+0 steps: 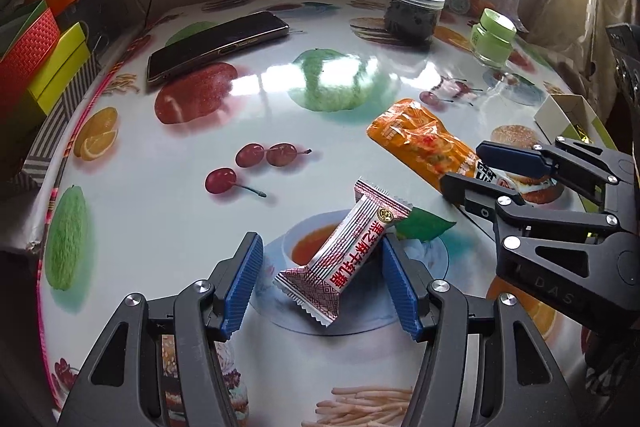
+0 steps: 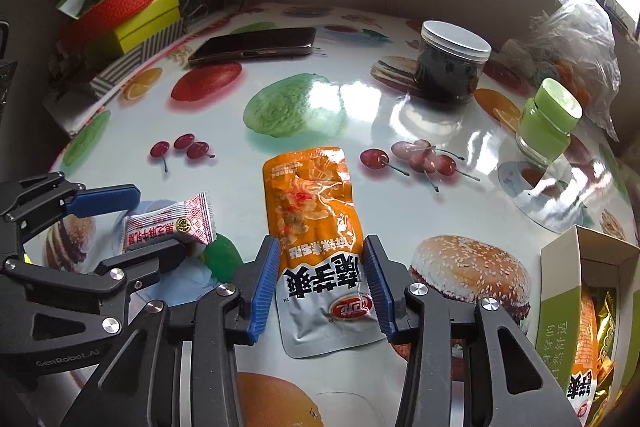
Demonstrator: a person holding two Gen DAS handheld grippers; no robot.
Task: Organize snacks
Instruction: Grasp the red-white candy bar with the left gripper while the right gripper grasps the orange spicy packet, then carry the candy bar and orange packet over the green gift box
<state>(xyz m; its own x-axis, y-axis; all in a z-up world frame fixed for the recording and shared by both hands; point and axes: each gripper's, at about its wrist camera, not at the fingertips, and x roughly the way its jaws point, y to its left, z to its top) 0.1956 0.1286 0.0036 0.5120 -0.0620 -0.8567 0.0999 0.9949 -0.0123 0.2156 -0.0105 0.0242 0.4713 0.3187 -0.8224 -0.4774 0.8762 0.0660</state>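
A red-and-white candy wrapper point(image 1: 344, 247) lies tilted on the fruit-print table point(image 1: 192, 195), between the blue pads of my left gripper point(image 1: 320, 283). The left gripper is open: its right pad is at the wrapper's edge and its left pad stands apart. To the right lies an orange snack packet point(image 2: 316, 211) with a silver lower end. My right gripper point(image 2: 322, 287) is shut on that end, with both pads against its sides. The left wrist view shows the right gripper point(image 1: 476, 171) on the packet point(image 1: 420, 139). The right wrist view shows the left gripper point(image 2: 148, 227) around the candy point(image 2: 168, 227).
An open green-and-white carton point(image 2: 560, 311) at the right edge holds more packets. Behind are a phone point(image 2: 256, 45), a dark-filled jar point(image 2: 450, 67), a green-capped jar point(image 2: 548, 119) and a plastic bag point(image 2: 576, 43). Coloured boxes point(image 2: 132, 11) are stacked off the table's left edge.
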